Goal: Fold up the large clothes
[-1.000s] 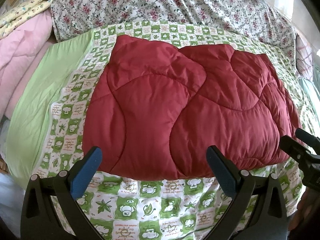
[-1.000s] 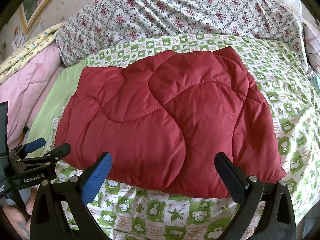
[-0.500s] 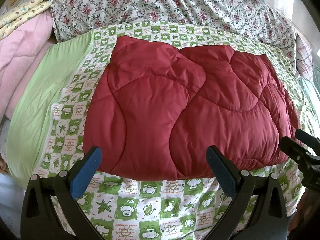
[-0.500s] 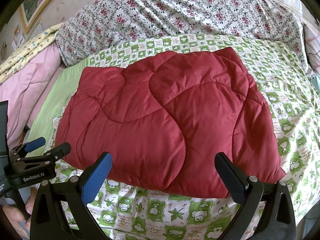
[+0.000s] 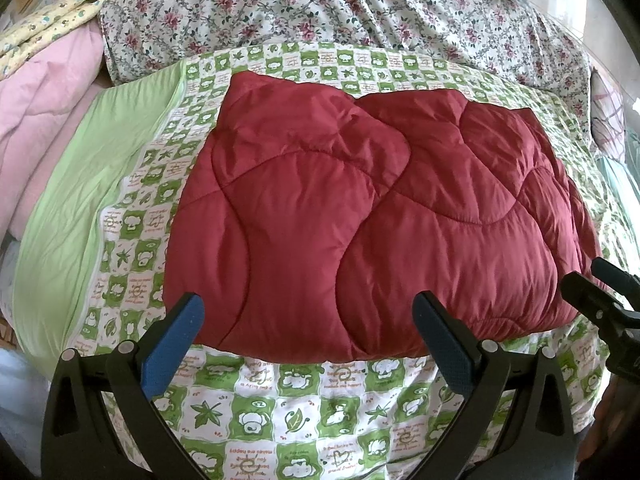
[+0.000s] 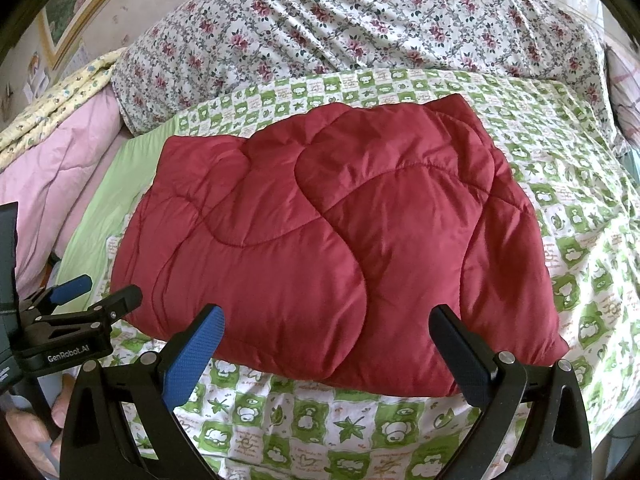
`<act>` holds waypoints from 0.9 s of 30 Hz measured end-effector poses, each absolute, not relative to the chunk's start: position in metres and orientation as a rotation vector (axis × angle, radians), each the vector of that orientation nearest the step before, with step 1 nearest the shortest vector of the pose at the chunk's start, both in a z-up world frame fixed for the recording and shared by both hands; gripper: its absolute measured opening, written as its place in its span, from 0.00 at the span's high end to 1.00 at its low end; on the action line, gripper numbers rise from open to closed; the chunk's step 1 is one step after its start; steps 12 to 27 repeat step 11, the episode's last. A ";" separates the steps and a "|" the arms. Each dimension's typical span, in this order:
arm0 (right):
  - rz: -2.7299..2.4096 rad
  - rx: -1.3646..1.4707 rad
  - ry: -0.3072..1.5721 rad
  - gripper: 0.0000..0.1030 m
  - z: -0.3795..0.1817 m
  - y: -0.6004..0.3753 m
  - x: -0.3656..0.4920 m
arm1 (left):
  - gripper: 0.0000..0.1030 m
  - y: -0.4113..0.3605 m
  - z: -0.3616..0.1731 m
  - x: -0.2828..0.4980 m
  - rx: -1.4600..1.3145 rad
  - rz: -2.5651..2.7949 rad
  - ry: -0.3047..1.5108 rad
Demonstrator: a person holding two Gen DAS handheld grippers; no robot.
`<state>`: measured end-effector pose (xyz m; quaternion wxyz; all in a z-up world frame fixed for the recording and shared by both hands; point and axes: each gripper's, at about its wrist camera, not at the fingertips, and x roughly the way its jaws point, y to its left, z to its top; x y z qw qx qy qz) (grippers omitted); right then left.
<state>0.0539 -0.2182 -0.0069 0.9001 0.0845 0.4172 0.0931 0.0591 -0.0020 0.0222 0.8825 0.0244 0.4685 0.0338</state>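
Observation:
A dark red quilted padded garment (image 5: 360, 216) lies folded into a thick rectangle on the green-and-white checked bedsheet (image 5: 296, 400); it also fills the middle of the right wrist view (image 6: 328, 232). My left gripper (image 5: 308, 316) hovers open just short of the bundle's near edge, nothing between its fingers. My right gripper (image 6: 328, 328) is likewise open and empty at the near edge. Each gripper shows in the other's view: the right gripper (image 5: 596, 284) at the bundle's near right corner, the left gripper (image 6: 100, 292) at its near left corner.
A floral quilt (image 6: 360, 28) is heaped behind the sheet. Pink bedding (image 5: 36, 120) and a yellow patterned blanket (image 5: 52, 20) are stacked at the left, with a plain green strip (image 5: 80, 200) beside them. A hand (image 6: 28, 428) holds the left gripper's handle.

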 end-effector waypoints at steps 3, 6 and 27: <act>0.188 0.171 0.861 0.00 -0.007 -0.219 0.054 | 0.00 -0.002 0.022 0.061 0.044 0.063 0.977; 0.186 0.165 0.862 0.00 -0.007 -0.219 0.055 | 0.00 -0.003 0.021 0.062 0.044 0.058 0.977; 0.190 0.162 0.869 0.00 -0.010 -0.219 0.055 | 0.00 -0.005 0.018 0.063 0.044 0.047 0.980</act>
